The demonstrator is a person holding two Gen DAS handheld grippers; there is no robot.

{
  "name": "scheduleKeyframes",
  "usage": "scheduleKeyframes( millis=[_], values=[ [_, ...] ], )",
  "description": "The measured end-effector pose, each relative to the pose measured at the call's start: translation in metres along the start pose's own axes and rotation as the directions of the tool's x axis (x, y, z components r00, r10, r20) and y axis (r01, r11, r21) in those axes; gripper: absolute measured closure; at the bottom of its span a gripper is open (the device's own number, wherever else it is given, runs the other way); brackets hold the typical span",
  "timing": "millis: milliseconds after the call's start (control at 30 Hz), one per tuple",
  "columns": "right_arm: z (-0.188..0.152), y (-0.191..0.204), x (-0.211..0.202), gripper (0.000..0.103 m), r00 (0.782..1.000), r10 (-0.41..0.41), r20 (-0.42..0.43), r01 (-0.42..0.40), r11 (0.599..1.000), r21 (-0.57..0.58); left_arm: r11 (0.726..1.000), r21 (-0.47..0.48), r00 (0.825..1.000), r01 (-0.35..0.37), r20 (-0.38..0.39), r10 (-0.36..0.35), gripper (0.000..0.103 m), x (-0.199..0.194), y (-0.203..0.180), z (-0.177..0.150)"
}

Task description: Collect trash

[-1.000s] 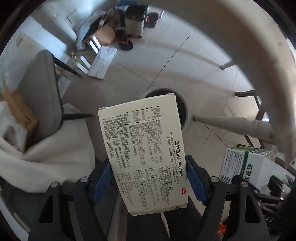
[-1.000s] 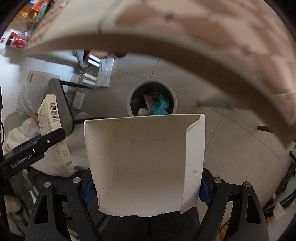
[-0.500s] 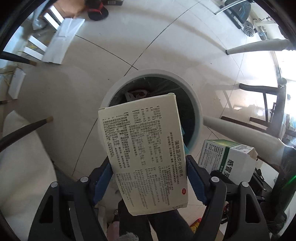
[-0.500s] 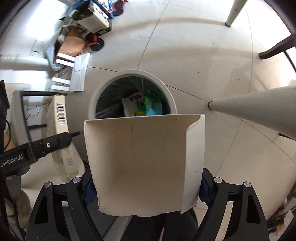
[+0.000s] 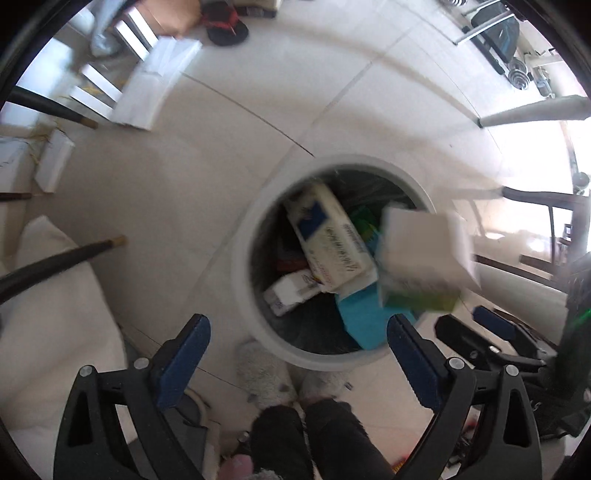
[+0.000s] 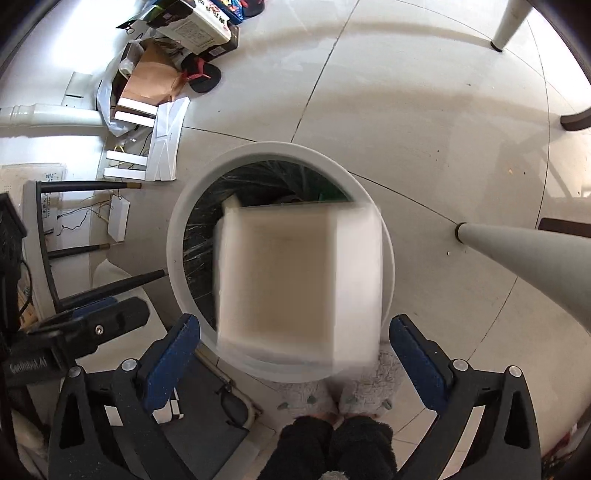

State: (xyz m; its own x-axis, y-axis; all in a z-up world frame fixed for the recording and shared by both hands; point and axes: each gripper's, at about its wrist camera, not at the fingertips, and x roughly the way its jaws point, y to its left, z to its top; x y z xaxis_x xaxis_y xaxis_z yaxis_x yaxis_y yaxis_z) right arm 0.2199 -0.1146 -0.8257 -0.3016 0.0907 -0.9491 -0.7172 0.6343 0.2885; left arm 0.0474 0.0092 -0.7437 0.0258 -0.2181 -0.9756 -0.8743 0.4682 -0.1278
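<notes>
Now both grippers' jaws gape wide, empty, above bin (image 6: 184,206); "GenRobot.AI" legible.

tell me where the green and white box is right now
In the left wrist view the green and white box is blurred in mid-air over the right rim of the bin, free of both open grippers.

Round trash bin (image 5: 243,280) on the tiled floor (image 5: 207,155), medicine box (image 5: 328,240) inside it atop other packets, open carton (image 6: 299,284) above its mouth, sandal (image 5: 225,31) and flattened cardboard (image 5: 147,99) behind.
</notes>
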Motion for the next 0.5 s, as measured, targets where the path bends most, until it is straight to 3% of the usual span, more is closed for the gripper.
scheduleKeyframes(
  millis=[233,500],
  values=[
    [-0.021,0.011,-0.023,0.0,0.995,-0.099,0.011,0.099,0.995,-0.016,0.991,0.009,0.988,-0.133,0.074,0.132,0.005,-0.034,-0.003,-0.026],
    [-0.067,0.016,-0.08,0.0,0.979,-0.191,0.073,0.19,0.981,0.021,0.985,0.033,0.98,-0.171,0.106,0.167,0.005,-0.078,-0.011,-0.063]
  ],
)
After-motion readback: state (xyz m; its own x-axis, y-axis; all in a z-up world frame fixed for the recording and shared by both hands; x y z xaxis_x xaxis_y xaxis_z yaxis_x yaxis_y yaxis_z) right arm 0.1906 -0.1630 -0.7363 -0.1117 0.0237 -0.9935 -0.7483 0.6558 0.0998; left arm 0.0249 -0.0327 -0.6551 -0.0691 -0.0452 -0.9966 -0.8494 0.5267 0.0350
